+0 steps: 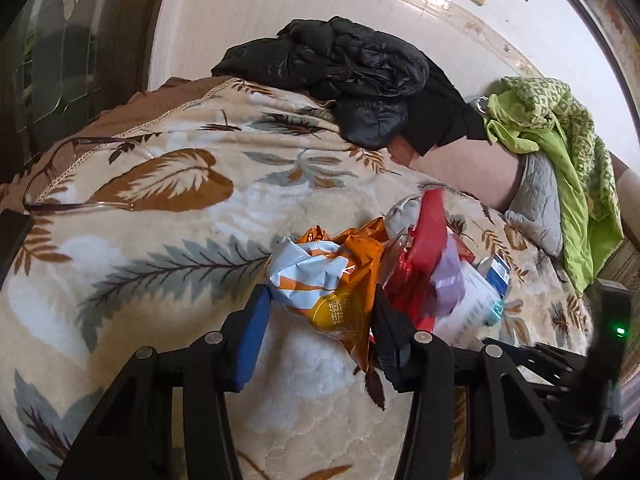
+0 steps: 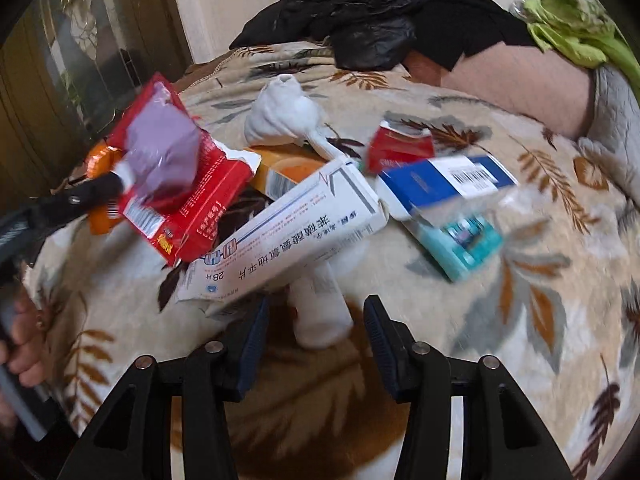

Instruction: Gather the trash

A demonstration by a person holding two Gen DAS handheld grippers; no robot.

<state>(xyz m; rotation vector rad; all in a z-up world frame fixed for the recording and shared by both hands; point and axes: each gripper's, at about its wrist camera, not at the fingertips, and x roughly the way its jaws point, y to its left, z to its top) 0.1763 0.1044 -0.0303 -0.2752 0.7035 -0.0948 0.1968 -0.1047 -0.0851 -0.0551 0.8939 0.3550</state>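
1. The trash lies in a loose heap on the leaf-patterned bed blanket (image 1: 168, 240). In the left wrist view the orange snack bag (image 1: 332, 280) sits at 12 o'clock from the left tool (image 1: 320, 312), with the rest of the heap spreading toward 2 o'clock.
2. The left tool is seen closed onto the orange snack bag, its pads pressed against the crumpled sides. This hold should be kept firm, since the foil is judged slippery.
3. The right tool (image 2: 314, 320) is seen half open and empty. A white tube (image 2: 320, 312) lies between its pads, and no contact can be made out.
4. The white tube should be centred between the pads before closing. The white medicine box (image 2: 280, 236) overlaps at 11 o'clock and is best left untouched.
5. The red packet (image 2: 188, 184) at 10 o'clock, the blue box (image 2: 440, 184) and the teal box (image 2: 460, 244) at 1 o'clock are to be gathered afterwards.
6. The black jacket (image 2: 360, 12) at 12 o'clock is not trash and should be left.
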